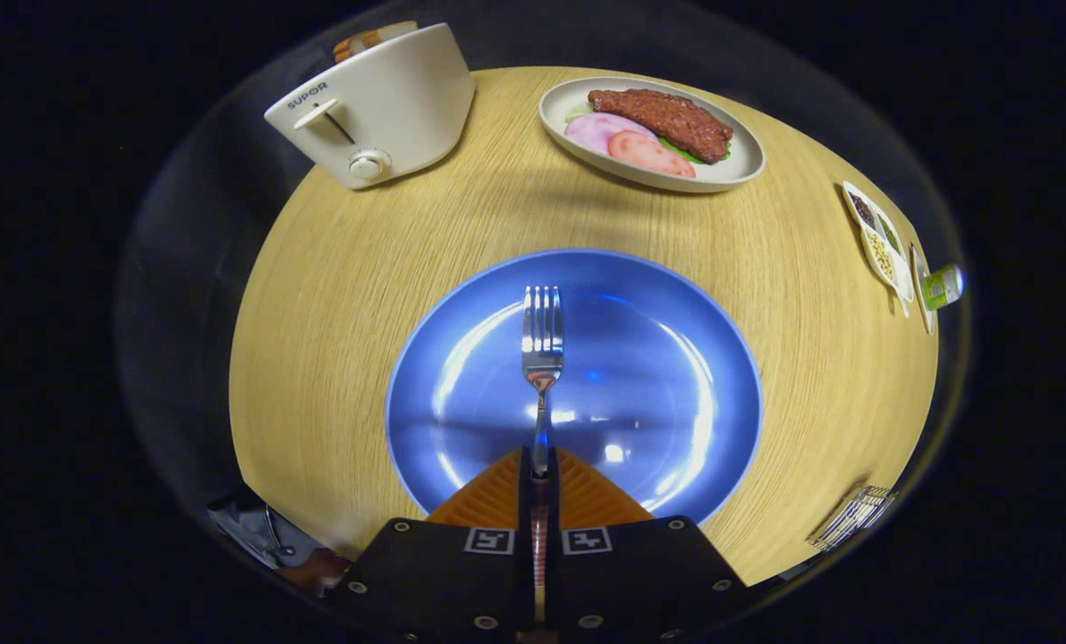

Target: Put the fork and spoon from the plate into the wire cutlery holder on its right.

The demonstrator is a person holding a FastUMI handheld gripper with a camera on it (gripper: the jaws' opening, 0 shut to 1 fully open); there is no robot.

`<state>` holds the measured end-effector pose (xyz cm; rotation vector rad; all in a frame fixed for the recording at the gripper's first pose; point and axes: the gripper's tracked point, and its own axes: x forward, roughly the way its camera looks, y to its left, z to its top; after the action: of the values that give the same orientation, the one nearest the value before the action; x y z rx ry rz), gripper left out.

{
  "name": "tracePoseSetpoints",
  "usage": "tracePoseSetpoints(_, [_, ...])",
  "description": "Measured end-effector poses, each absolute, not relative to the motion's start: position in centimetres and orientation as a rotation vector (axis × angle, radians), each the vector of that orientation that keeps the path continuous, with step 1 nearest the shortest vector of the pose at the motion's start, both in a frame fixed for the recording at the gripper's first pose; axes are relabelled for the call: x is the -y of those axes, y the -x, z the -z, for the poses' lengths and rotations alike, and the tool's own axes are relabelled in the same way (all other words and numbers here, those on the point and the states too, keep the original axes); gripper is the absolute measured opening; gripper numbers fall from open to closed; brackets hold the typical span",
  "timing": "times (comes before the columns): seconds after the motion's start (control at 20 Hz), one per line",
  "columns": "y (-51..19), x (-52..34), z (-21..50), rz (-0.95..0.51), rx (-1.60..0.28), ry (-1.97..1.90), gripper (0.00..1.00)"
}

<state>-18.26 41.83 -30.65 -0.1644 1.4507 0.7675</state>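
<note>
Fork (542, 358) sits clamped in the tool (539, 474): both orange fingers (493, 501) are closed on its handle, tines pointing straight ahead, long axis in line with the fingers. It hangs over the middle of the blue plate (461, 358) on the worktop (336, 295); can't tell if lifted or touching. No spoon on the plate. Wire cutlery holder (853, 517) lies well off to the right, beside the plate's near edge. My read: next move is a rightward carry, then tip the fork upright to drop it in.
</note>
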Motion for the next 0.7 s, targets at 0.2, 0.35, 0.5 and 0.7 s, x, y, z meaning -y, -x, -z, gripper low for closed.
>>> tracePoseSetpoints(0.2, [15.5,-35.0,27.7,-0.696,-1.426,0.082,0.05])
tracePoseSetpoints(0.35, [13.7,-27.4,26.4,-0.605,-1.431,0.054,0.05])
tracePoseSetpoints(0.5, [12.6,-20.0,25.8,-0.523,-1.442,0.046,0.05])
tracePoseSetpoints(0.7, [12.7,-12.1,25.3,-0.462,-1.477,0.037,0.05])
